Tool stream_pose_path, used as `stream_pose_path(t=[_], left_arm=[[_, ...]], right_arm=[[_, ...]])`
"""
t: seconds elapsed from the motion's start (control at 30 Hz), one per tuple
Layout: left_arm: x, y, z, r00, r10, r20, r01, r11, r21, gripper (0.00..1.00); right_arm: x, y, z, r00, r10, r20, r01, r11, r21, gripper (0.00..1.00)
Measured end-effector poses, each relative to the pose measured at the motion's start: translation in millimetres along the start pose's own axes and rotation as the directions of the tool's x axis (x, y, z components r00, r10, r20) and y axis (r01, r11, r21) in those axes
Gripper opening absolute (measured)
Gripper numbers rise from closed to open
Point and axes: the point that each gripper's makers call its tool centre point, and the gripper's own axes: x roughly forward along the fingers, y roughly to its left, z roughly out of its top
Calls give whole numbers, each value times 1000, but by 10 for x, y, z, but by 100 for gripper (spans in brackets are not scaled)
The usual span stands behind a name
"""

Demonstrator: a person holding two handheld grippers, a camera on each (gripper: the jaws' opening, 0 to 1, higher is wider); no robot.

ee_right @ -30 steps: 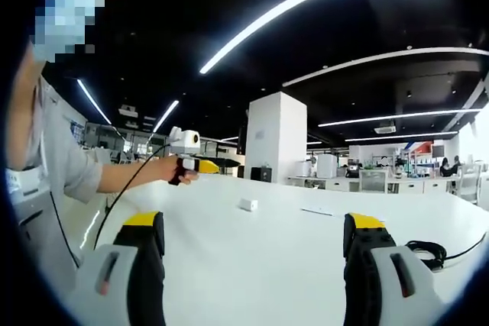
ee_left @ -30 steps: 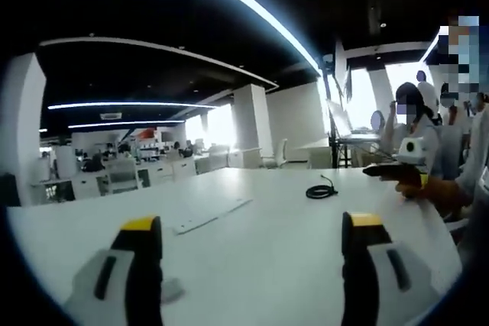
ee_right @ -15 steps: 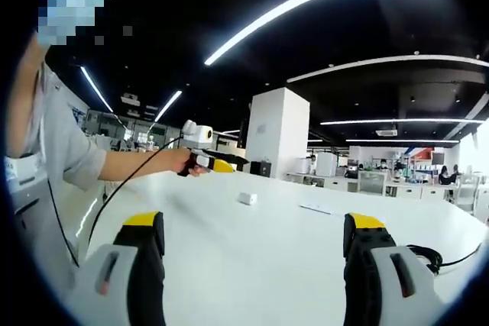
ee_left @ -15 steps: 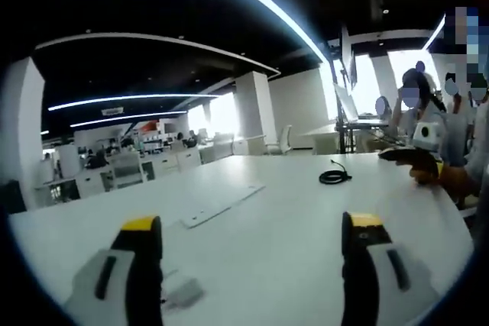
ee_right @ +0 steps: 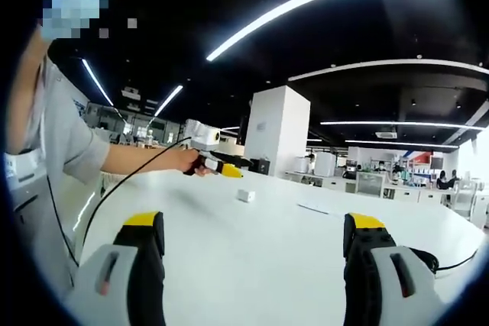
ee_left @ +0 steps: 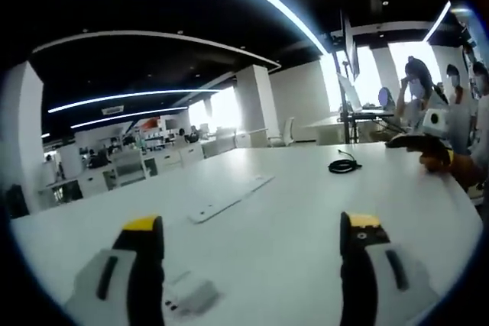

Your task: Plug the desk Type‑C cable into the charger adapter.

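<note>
Approach is the step in hand, as I judge it: nothing is picked up yet. On the white table (ee_left: 290, 219) lie 1 coiled black cable (ee_left: 344, 166), well away toward the far edge, 1 small white charger adapter (ee_right: 244, 196), which in the left gripper view sits just beside that gripper's left jaw, and 1 flat white strip (ee_left: 228, 199) between them. The left gripper (ee_left: 252, 265) has its jaws apart and empty; the right gripper (ee_right: 252, 265) is likewise apart and empty. Next, 1 gripper likely needs to close on the adapter and the other to reach the cable's plug end, which is too small to make out.
</note>
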Motion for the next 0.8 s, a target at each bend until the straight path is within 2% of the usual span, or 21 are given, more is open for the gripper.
stream_pose_path(t=[0.2,0.5,0.7,0.8], left_arm=[[68,91,-80,1000,0,-1,0,1000,-11,98],[155,318,-310,999,6,-37,-8,999,-52,98],[199,389,-444,997,16,-72,-19,999,-43,98],[209,408,-486,997,12,-72,-16,999,-49,99]], right_arm=[[-3,2,6,1000,3,2,-3,1000,-5,100],[16,16,-16,1000,7,-12,-7,1000,-18,100],[10,3,-11,1000,0,-9,0,1000,-15,100],[16,11,-23,1000,1,-15,-2,1000,-16,100]])
